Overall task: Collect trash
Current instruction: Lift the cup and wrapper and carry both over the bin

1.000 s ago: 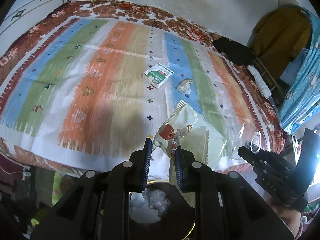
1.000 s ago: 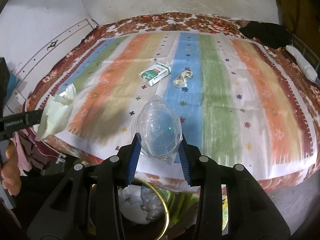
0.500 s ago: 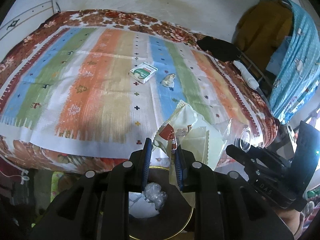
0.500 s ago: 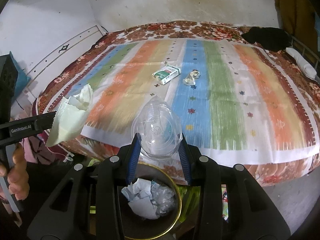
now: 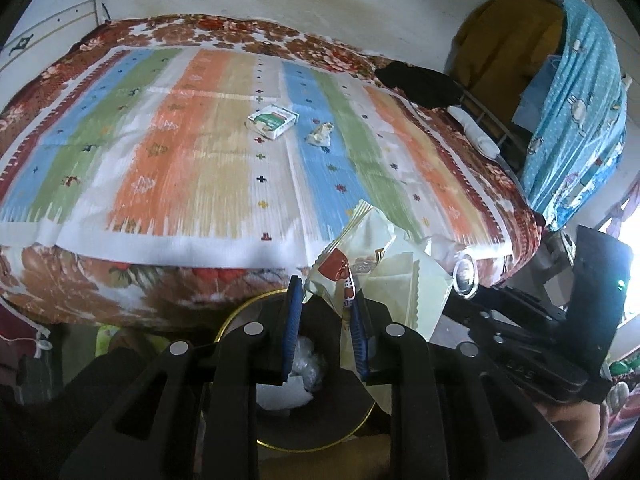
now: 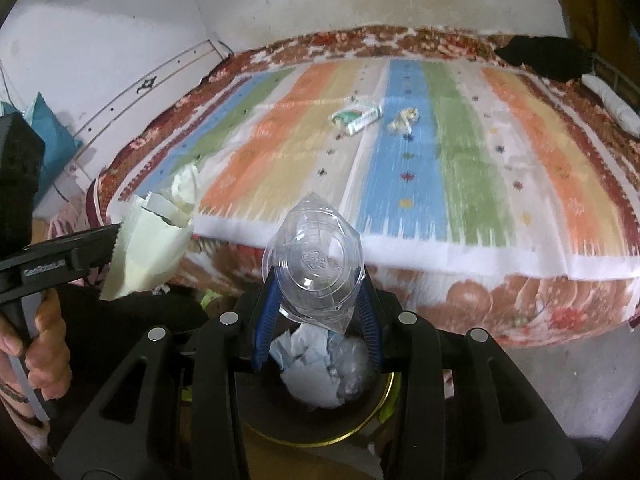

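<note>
My left gripper (image 5: 325, 308) is shut on a pale yellow snack wrapper (image 5: 384, 252) and holds it over a dark bin with a gold rim (image 5: 240, 312). The wrapper also shows in the right wrist view (image 6: 148, 248). My right gripper (image 6: 316, 300) is shut on a crushed clear plastic cup (image 6: 314, 264) above the same bin (image 6: 384, 404), which holds crumpled paper (image 6: 312, 372). A green and white box (image 5: 273, 121) and a crumpled scrap (image 5: 320, 134) lie on the striped bed cover (image 5: 180, 152).
The bed fills the view ahead, with its floral edge (image 6: 500, 300) close to the bin. A black cloth (image 5: 416, 82) lies at the bed's far right corner. Blue fabric (image 5: 576, 92) hangs at the right. Bare floor (image 6: 560, 380) lies to the right of the bin.
Both grippers have drawn back from the bed and come lower over the bin, each still holding its item. More of the bin's contents show in the right wrist view.
</note>
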`<state>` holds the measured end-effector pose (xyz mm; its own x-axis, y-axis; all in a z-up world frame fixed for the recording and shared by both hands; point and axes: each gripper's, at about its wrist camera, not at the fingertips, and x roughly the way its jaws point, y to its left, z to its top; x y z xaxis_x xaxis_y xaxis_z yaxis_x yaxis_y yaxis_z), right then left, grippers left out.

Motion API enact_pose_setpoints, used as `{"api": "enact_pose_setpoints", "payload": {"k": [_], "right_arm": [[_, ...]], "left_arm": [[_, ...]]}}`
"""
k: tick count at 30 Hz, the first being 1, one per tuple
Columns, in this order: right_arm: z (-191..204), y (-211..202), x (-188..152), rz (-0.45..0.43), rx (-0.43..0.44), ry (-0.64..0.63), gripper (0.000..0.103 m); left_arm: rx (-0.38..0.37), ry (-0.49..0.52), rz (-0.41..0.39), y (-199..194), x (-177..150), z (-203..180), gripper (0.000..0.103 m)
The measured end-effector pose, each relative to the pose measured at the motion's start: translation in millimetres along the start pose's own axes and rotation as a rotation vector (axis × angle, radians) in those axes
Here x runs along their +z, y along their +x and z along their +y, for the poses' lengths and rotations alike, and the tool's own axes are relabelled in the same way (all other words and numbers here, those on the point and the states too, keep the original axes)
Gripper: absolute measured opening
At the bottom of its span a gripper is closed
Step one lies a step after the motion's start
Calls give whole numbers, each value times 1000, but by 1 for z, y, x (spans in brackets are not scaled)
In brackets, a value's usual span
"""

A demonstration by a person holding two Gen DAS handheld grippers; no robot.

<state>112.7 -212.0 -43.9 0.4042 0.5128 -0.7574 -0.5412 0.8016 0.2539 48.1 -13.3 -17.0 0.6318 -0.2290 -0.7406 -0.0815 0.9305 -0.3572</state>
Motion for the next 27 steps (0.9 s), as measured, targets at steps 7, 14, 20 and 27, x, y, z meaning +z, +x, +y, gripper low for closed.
{"api": "enact_pose_setpoints", "payload": {"k": [7, 14, 20, 27], "right_arm": [[7, 4, -22, 51, 7, 16, 35], [13, 12, -37, 102, -17, 6, 35], [15, 25, -43, 153, -43, 0, 35], [6, 54, -49, 257, -31, 66, 35]], "left_arm": [[-1, 13, 16, -3, -20, -1, 23], [45, 38, 43, 4, -33, -2, 23], [72, 8, 92, 19, -36, 6, 23], [45, -166, 217, 51, -39, 32, 23]]}}
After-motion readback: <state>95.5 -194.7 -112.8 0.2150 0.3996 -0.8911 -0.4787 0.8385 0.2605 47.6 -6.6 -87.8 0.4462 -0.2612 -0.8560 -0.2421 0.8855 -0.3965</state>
